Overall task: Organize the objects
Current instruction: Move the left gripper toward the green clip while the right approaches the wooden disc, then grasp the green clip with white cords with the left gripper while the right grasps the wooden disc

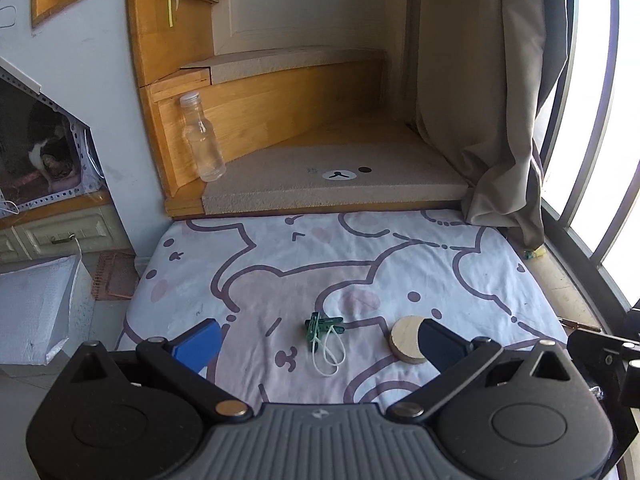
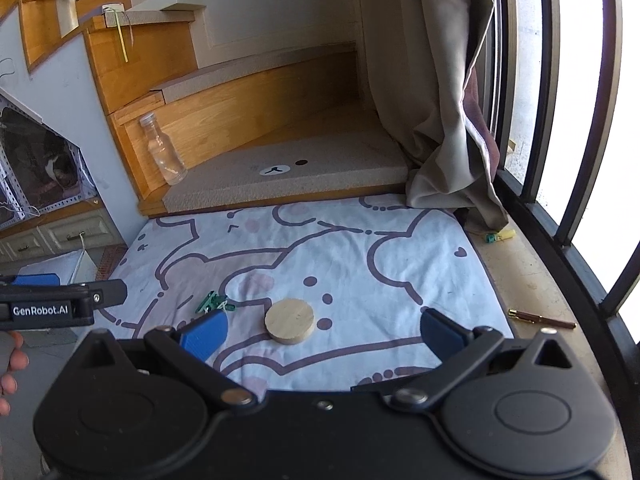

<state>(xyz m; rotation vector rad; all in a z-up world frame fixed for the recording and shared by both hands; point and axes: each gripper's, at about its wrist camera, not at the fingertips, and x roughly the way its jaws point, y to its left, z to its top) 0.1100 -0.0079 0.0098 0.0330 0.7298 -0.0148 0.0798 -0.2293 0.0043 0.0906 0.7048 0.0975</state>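
Note:
A round wooden disc (image 1: 405,339) (image 2: 289,321) lies on the bear-print cloth (image 1: 360,256) (image 2: 360,248). Left of it lies a green clip (image 1: 323,326) (image 2: 211,303) with a white loop of cord. A clear empty bottle (image 1: 201,138) (image 2: 162,150) stands on the lowest stair, against the wooden riser. My left gripper (image 1: 318,340) is open above the cloth, the clip between its fingers and the disc by its right finger. My right gripper (image 2: 322,332) is open too, with the disc between its fingers. Neither holds anything.
Wooden stairs with grey mats (image 1: 336,176) (image 2: 288,176) rise behind the cloth. A beige curtain (image 1: 480,100) (image 2: 432,100) hangs at right beside window bars (image 2: 560,160). A pen (image 2: 540,319) and a small yellow-green object (image 2: 498,236) lie on the floor at right. A hand (image 2: 10,364) grips the left gripper's body.

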